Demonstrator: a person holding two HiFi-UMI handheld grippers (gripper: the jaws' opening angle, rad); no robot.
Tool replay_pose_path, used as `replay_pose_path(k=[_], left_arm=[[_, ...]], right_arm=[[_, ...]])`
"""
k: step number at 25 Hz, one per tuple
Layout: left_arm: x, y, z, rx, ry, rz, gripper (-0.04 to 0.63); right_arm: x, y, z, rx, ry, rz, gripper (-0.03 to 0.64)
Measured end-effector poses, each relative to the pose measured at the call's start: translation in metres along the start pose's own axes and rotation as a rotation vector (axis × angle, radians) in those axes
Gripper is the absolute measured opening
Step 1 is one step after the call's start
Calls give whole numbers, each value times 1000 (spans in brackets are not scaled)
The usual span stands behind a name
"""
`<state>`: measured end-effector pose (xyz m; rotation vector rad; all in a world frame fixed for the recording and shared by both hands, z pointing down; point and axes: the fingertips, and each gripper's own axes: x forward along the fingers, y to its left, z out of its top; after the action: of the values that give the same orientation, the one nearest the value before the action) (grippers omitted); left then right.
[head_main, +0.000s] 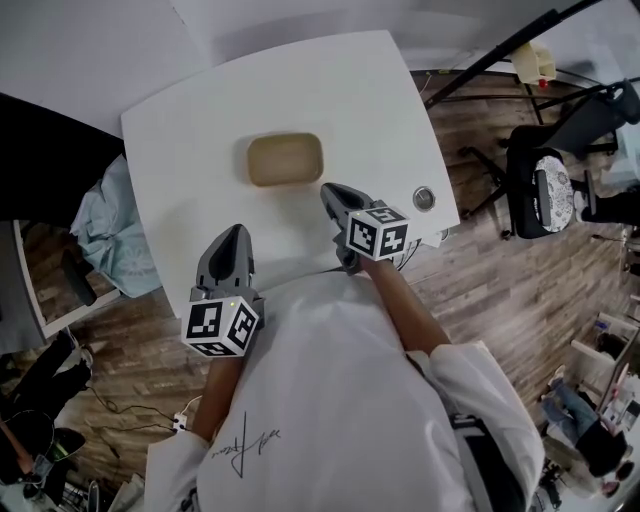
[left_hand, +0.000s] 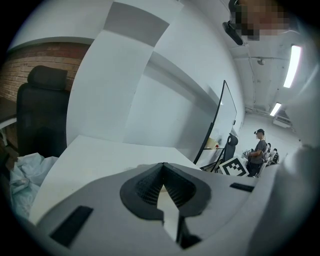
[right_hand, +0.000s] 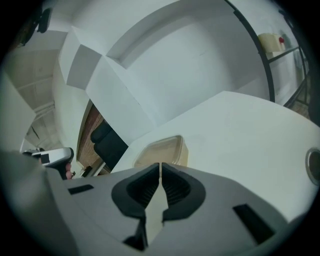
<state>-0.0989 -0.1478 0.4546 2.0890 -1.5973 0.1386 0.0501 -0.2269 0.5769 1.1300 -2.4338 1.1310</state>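
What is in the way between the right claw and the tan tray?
Nothing that shows. Only bare white table lies between the right claw and the tan tray.

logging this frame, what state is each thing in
white table, level, standing on a wood floor
beige container, upright on the table, touched by nothing
left tongs, shut, nothing between them, over the table's near edge
right tongs, shut, nothing between them, pointing at the container, apart from it
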Motion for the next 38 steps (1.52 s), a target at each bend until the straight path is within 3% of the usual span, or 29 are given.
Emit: replay_pose_path(k=[4, 7, 11, 14, 21, 38], left_arm=[[-5, -3, -1, 1, -5, -9, 8], [-8, -2, -4, -3, -2, -6, 8], [-10, 0, -3, -5, -6, 0, 8], [-11, 2, -4, -7, -6, 3, 8], [-13, 5, -5, -8, -1, 23, 8], [-9, 2, -5, 2, 14, 51, 8]], right_arm=[[0, -4, -3, 50, 4, 16, 15], [4, -9, -7, 83, 16, 21, 73], [10, -24, -10, 151, 6, 2, 81], [13, -33, -10, 238, -19, 11, 86], [22, -37, -15, 496, -85, 143, 98], [32, -22, -13, 616, -68, 311, 63]])
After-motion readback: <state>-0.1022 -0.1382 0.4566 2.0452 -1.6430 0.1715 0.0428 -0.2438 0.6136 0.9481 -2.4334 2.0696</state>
